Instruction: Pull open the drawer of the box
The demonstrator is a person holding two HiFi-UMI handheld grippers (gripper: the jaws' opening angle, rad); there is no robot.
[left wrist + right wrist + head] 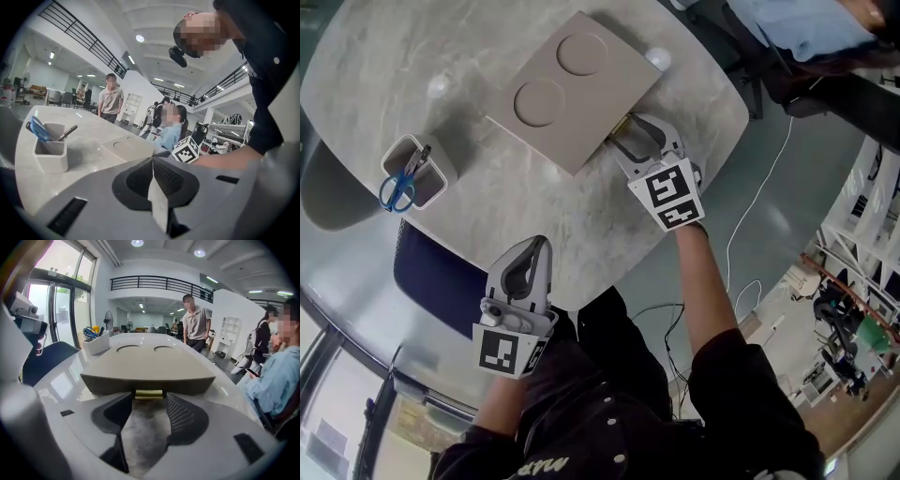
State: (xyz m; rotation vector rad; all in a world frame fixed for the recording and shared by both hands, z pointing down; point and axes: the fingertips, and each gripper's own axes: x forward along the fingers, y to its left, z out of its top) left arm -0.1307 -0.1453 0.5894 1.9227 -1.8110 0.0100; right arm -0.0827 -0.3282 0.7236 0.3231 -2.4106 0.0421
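Observation:
A flat beige box [572,89] with two round recesses in its lid lies on the marble table [412,84]. A small brass drawer handle [617,126] sticks out of the side that faces me. My right gripper [630,137] points at that side and stands open. In the right gripper view the handle [149,393] sits just at the fingertips of the right gripper [149,401], framed by the two jaws, and the pads do not press on it. My left gripper [539,244] hovers at the table's near edge, shut and empty; in its own view the left gripper [153,161] has its jaws closed together.
A white pen holder [414,173] with blue scissors and a pen stands at the table's left. A dark blue chair [441,272] is tucked below the near edge. Several people stand or sit beyond the table's far side [196,322].

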